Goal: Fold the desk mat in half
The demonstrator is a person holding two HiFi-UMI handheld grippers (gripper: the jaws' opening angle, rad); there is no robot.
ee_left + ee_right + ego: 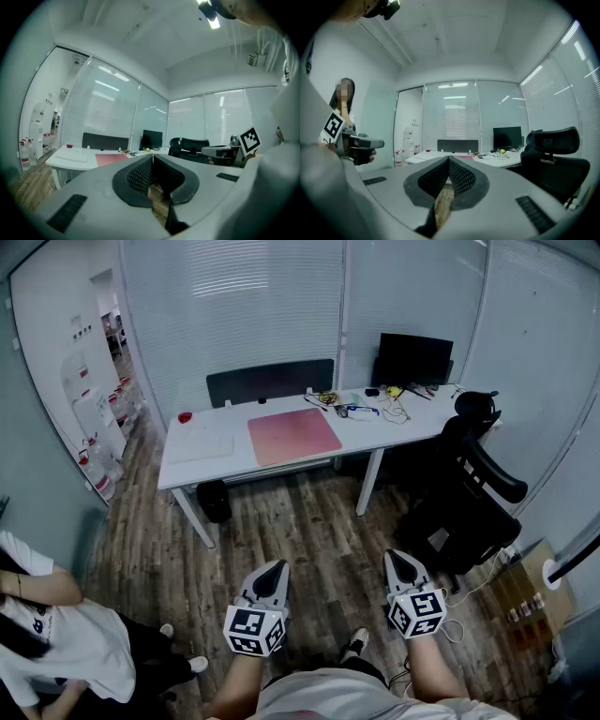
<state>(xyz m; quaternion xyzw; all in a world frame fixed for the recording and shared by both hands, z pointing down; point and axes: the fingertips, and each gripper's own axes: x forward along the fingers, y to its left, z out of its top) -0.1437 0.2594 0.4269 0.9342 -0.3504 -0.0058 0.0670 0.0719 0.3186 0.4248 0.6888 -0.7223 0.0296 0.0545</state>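
Jaws of the left tool (pixel 274 568) and right tool (pixel 401 559) were pressed together, holding nothing, above the floor (pixel 300 521), well apart from the counter (pixel 202 465). The mat (pixel 293 435) lay flat, unfolded, mid-counter by its front edge.

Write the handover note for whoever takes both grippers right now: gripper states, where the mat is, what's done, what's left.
Left gripper: shut, empty, held over the wooden floor.
Right gripper: shut, empty, beside the left one.
Desk mat: pink, lying flat and unfolded on the white desk, well ahead of both grippers.
Done: nothing yet.
Left: step up to the desk, probably passing left of the office chair, open the jaws, grip one edge of the mat and fold it over in half.
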